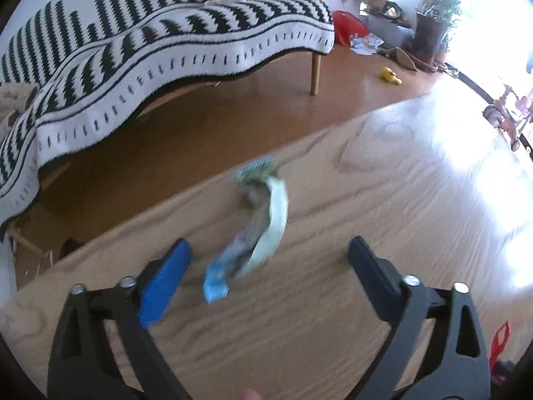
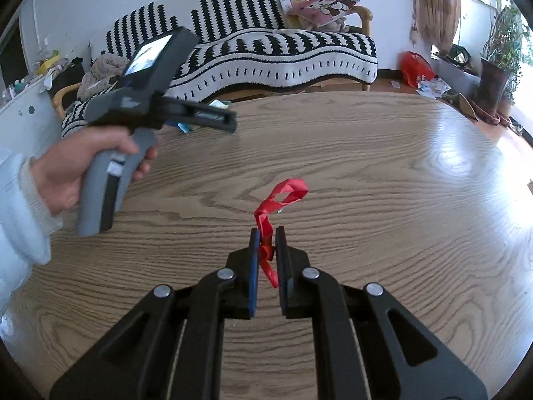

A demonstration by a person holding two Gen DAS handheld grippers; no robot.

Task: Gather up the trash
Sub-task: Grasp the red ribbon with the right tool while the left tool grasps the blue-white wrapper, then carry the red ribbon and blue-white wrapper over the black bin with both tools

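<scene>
Wood-grain surface point(image 2: 366, 166), rounded edge. On it, near the far edge, lies a crumpled blue-green wrapper point(image 1: 256, 226), blurred; left gripper point(image 1: 268, 250) fingers spread around it. Right gripper point(image 2: 266, 240) fingers pinch a twisted red ribbon point(image 2: 283, 196) mid-surface.

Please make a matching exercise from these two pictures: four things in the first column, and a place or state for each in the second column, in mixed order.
Things
1. crumpled blue-and-green plastic wrapper
2. thin red plastic ribbon strip
3. left gripper
4. small yellow toy

Places or states
A. on the brown floor
B. open
C. pinched in the right gripper
D. loose between two spread fingers, over the wooden table

Pairs: 1-D, 2-C, 3-B, 4-A
</scene>
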